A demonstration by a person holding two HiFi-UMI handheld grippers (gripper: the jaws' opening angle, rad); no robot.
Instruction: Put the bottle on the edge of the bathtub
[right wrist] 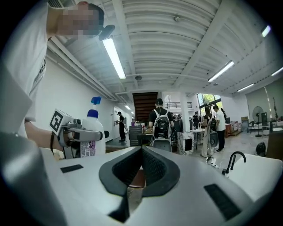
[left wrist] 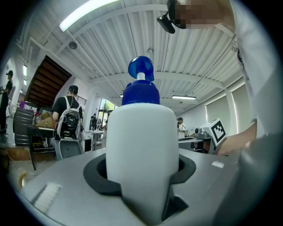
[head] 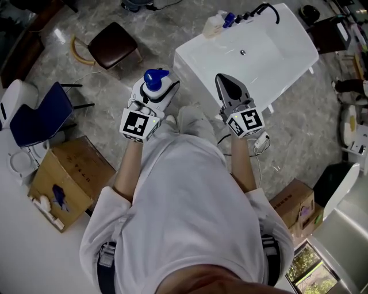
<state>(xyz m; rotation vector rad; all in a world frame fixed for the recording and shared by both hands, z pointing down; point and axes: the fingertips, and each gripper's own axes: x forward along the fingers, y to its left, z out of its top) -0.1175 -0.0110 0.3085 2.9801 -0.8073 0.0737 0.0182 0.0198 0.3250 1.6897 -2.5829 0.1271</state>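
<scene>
A white bottle (head: 154, 87) with a blue pump cap stands upright between the jaws of my left gripper (head: 156, 91), which is shut on its body. In the left gripper view the bottle (left wrist: 142, 145) fills the middle, with the dark pads (left wrist: 98, 176) pressed against its sides. My right gripper (head: 225, 83) hangs beside it, shut and empty, over the near corner of the white bathtub (head: 287, 57). In the right gripper view the closed tips (right wrist: 141, 152) meet, and the held bottle (right wrist: 90, 134) shows at left.
A second bottle (head: 215, 24) and a black faucet (head: 261, 10) sit at the tub's far edge. A brown stool (head: 114, 45), a blue chair (head: 40, 112) and cardboard boxes (head: 69, 178) (head: 296, 204) stand on the floor. People (right wrist: 161, 123) stand far behind.
</scene>
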